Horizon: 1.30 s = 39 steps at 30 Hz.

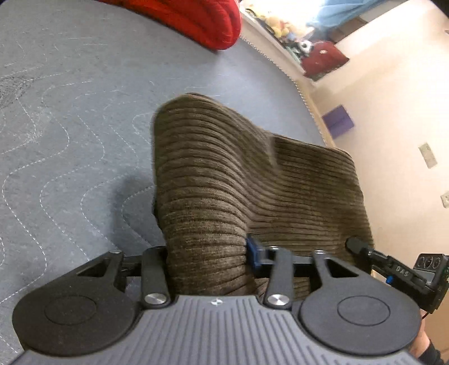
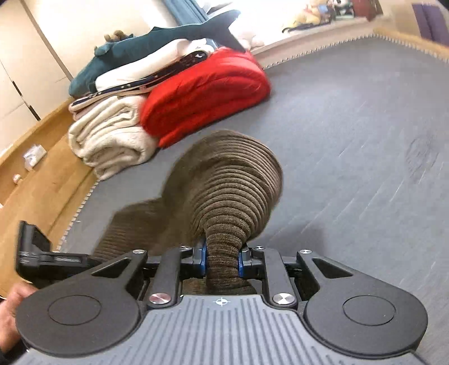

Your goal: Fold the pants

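Note:
Brown corduroy pants (image 1: 224,174) lie in a lifted fold over the grey quilted mattress (image 1: 70,126). A thick bunch of the cloth fills my left gripper (image 1: 207,252), which is shut on it; one blue pad shows at the right and the other finger is hidden by the fabric. In the right wrist view the pants (image 2: 233,182) rise from the mattress (image 2: 350,140) in a ribbed cone. Its narrow end is pinched between the two blue pads of my right gripper (image 2: 221,259), which is shut on the cloth.
A folded red blanket (image 2: 207,92) lies at the far end of the mattress, also in the left view (image 1: 196,19). A cream blanket (image 2: 112,140) and a stack with a teal plush shark (image 2: 151,42) sit beside it. Wooden floor (image 2: 42,174) borders the mattress edge.

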Each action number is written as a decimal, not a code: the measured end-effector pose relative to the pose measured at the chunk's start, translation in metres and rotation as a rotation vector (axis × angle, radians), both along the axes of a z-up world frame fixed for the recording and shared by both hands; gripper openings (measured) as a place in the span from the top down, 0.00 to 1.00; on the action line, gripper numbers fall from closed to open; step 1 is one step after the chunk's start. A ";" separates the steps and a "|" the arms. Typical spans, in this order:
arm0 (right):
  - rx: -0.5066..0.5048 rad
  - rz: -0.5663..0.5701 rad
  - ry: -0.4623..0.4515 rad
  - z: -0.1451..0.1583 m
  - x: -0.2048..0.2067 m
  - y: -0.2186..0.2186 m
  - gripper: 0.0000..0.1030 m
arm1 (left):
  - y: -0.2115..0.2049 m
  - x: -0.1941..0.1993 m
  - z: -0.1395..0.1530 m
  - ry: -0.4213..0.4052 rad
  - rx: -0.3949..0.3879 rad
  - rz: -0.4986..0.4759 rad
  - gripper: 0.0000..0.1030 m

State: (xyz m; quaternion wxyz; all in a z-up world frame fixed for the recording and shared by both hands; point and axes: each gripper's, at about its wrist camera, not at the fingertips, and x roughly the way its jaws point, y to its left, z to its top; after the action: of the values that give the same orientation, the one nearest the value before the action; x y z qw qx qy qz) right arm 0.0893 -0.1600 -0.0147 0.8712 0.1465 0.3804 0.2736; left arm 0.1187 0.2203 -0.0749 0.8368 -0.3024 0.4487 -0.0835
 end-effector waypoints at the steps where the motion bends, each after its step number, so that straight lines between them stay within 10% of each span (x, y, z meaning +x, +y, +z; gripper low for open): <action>1: -0.062 -0.024 0.015 -0.006 0.008 -0.004 0.71 | -0.002 0.002 0.000 0.023 0.085 0.036 0.30; 4: -0.310 -0.223 0.064 -0.013 0.019 -0.011 0.62 | -0.007 0.002 0.007 0.059 0.401 0.147 0.31; 10: -0.322 -0.020 0.007 -0.010 -0.006 0.001 0.62 | -0.024 -0.014 0.018 -0.045 0.254 -0.029 0.54; 14: -0.354 0.150 0.029 -0.030 -0.016 0.025 0.62 | -0.063 -0.019 0.000 0.020 0.332 -0.264 0.55; 19: -0.524 0.191 0.142 -0.071 -0.016 0.041 0.62 | -0.103 -0.034 -0.035 0.130 0.619 -0.435 0.53; 26: -0.435 0.107 0.015 -0.031 -0.028 0.035 0.60 | -0.114 -0.049 -0.013 0.044 0.690 -0.337 0.52; 31: -0.389 0.012 -0.225 0.017 -0.052 0.038 0.52 | -0.130 -0.071 0.034 -0.111 0.788 -0.170 0.09; 39: -0.304 -0.092 -0.382 0.065 -0.109 0.021 0.23 | -0.157 -0.130 0.111 -0.290 0.764 0.003 0.02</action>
State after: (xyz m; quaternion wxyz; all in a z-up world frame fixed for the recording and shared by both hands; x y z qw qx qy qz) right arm -0.0193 -0.1389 0.0499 0.9508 -0.0235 0.2388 0.1957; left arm -0.0117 0.0629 0.0356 0.9436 0.0444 0.3245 0.0485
